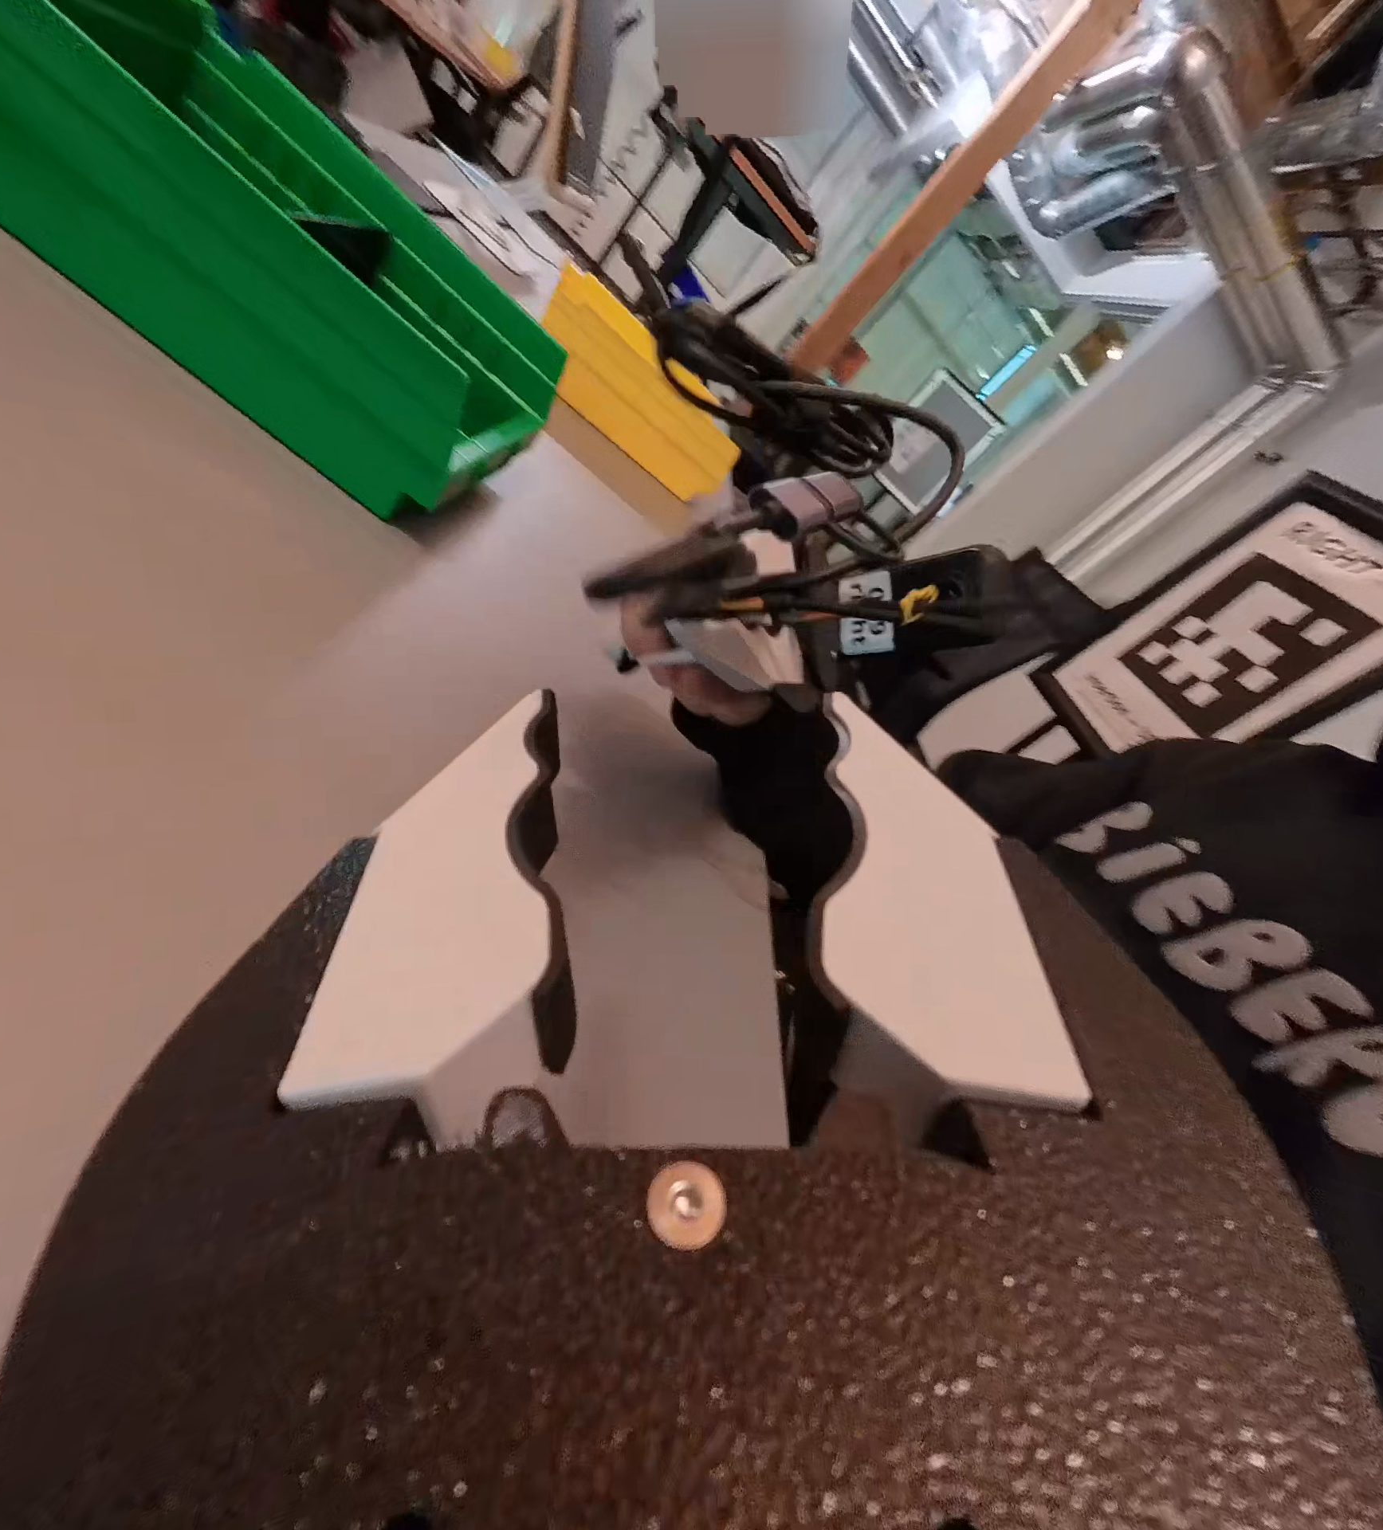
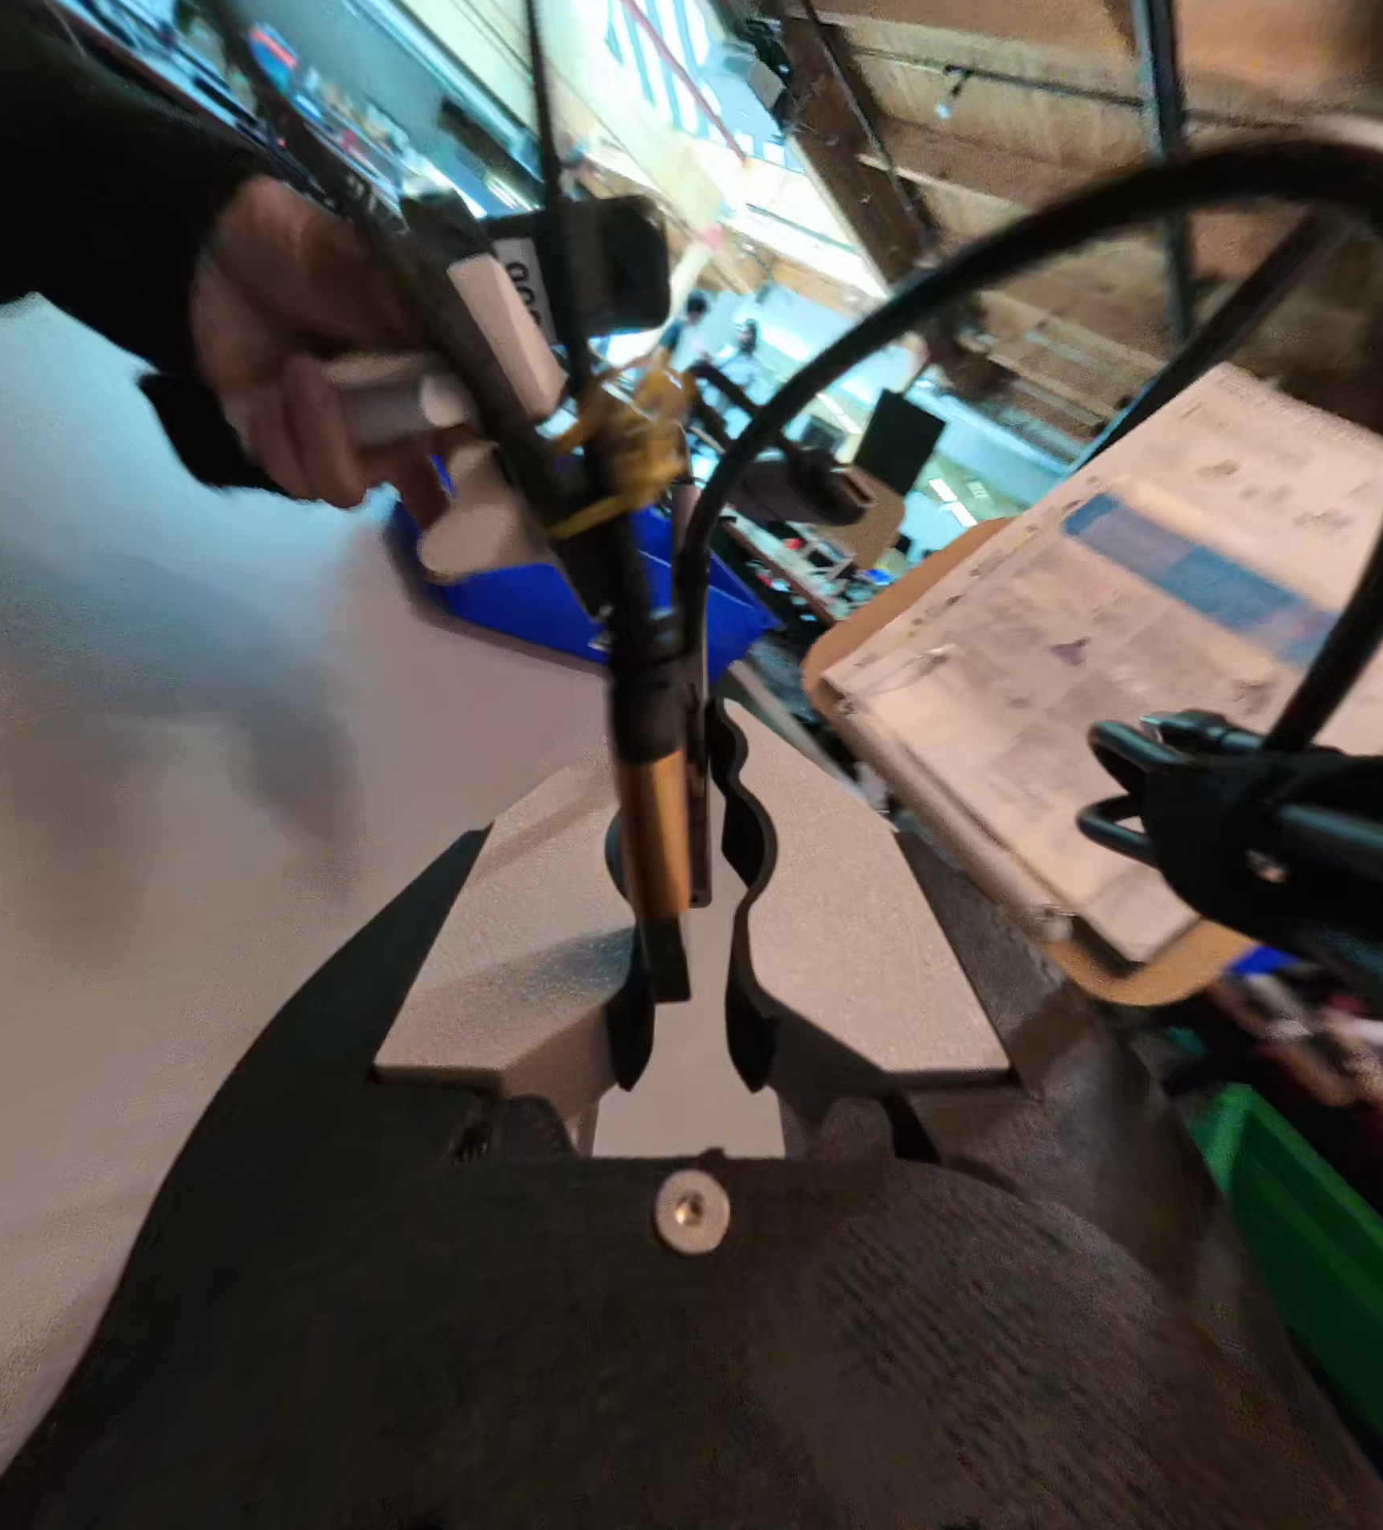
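In the left wrist view my left gripper (image 1: 688, 712) is open and empty, tilted above a beige table (image 1: 174, 704). Just past its fingertips a hand in a black sleeve (image 1: 762, 770) holds the other gripper (image 1: 754, 613), which trails black cables (image 1: 795, 414). In the right wrist view my right gripper (image 2: 671, 828) is shut on a cable plug (image 2: 655, 836) with a brass-coloured barrel and black ends. Its black cable (image 2: 1002, 248) loops up and over to the right. A hand (image 2: 298, 372) holds the left gripper's grey body (image 2: 497, 331) at the upper left, close to the plug's cable.
Green bins (image 1: 216, 248) and a yellow bin (image 1: 630, 389) stand on the table's far side. A blue bin (image 2: 522, 596) lies behind the plug. A board with papers (image 2: 1085, 662) and a black clip (image 2: 1168, 795) are at the right. A black-and-white square marker (image 1: 1251, 646) shows beside a black garment. Some 7 cm of space lies between my two pairs of fingers.
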